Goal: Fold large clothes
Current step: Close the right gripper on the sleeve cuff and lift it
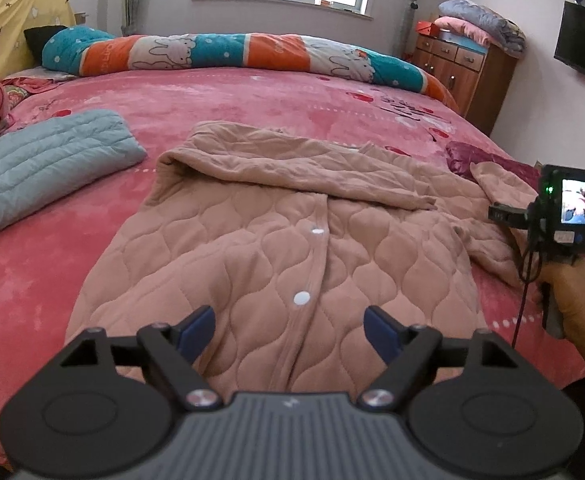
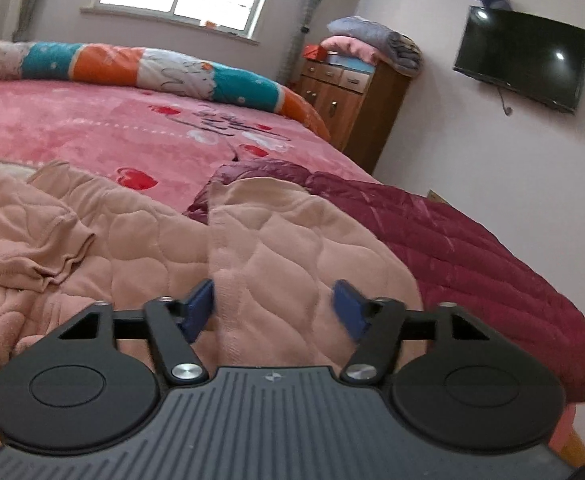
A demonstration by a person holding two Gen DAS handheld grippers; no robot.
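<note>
While the big pink quilted coat is spread front-up on the bed, nothing is held yet; the left hand-held gripper is seen low over the coat's bottom edge, with its blue fingers spread wide and empty; the right hand-held gripper is seen over the coat's right sleeve, and its fingers are spread wide too, with cloth between them but not pinched. The left sleeve is already laid across the chest; the right sleeve is stretched out to the side, partly on top of a dark red puffy coat. A folded blue coat is seen on the left of the bed, well apart.

The coat is judged to be soft, thick and floppy; it is not thought to be heavy or easy to break; it is likely to sag and bunch when only one spot is lifted. The sleeve is best taken near its cuff, with a thick bit of cloth pinched; the red coat under it should not be caught by mistake.
</note>
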